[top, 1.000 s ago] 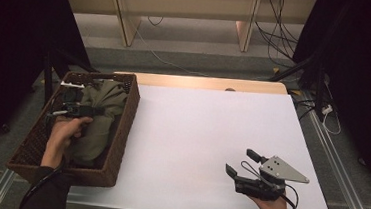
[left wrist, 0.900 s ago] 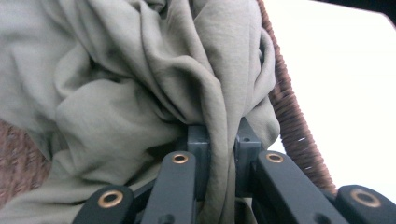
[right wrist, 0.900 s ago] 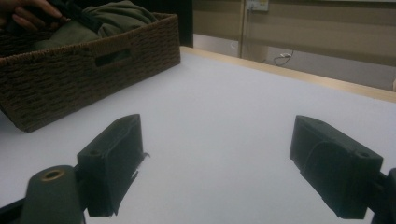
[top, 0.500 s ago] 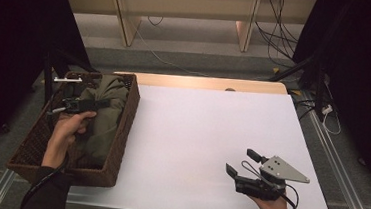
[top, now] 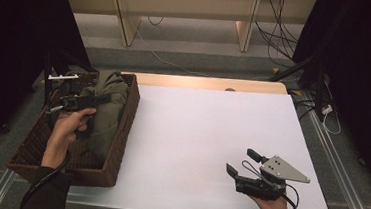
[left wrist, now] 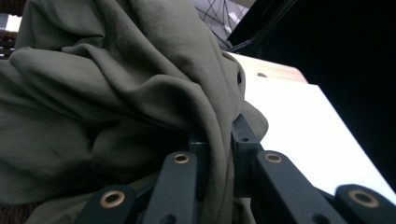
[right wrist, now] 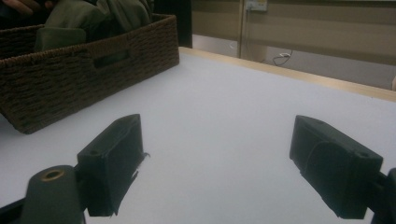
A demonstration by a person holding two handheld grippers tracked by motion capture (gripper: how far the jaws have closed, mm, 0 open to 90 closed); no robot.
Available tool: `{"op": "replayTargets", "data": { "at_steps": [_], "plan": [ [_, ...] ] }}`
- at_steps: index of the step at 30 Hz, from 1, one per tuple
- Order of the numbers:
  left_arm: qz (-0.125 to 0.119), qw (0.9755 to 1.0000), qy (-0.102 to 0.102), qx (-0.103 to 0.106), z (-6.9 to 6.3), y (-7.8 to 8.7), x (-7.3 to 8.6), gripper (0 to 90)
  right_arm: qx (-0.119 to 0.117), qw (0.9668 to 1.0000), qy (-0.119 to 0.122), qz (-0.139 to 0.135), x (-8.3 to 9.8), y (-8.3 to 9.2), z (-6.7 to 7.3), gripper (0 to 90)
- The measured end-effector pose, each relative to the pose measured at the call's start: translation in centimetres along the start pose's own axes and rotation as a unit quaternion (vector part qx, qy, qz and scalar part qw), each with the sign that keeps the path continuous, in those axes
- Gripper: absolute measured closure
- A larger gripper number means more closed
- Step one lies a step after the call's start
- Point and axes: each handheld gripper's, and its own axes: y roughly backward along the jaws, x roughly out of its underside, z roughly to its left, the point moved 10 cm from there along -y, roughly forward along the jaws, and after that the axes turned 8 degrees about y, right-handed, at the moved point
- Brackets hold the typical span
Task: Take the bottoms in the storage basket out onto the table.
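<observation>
In the dark woven wicker basket [top: 121,124] at the table's left edge, the left gripper [left wrist: 217,144] was clamped on a fold of crumpled olive-green cloth garment [left wrist: 116,84]. Right gripper [top: 244,164] rested on the white tabletop [top: 196,135], jaws apart and empty. Judged best: lift straight up, clearing the basket rim before swinging across.

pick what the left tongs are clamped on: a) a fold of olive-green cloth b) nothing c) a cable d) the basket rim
a: in the left gripper view the left tongs are shut on a fold of the olive-green cloth, which lies in the wicker basket.
</observation>
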Motion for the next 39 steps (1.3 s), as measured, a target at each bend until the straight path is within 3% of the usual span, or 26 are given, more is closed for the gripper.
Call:
{"op": "replayTargets", "data": {
  "at_steps": [17, 26, 39],
  "plan": [
    [-0.029, 0.9984, -0.001, 0.049, -2.9, 1.2, -1.0, 82.6, 0.000, 1.0000, -0.002, -0.001, 0.0, 0.1, -0.1, 18.4],
    [-0.038, 0.9960, -0.021, 0.078, -5.6, 1.9, -1.3, 82.6, 0.001, 1.0000, -0.002, 0.000, 0.0, 0.0, -0.1, 18.4],
    [-0.030, 0.9921, -0.052, 0.110, -9.4, 1.9, -0.7, 82.7, 0.003, 1.0000, -0.003, 0.001, 0.0, 0.1, -0.2, 18.4]
  ]
}}
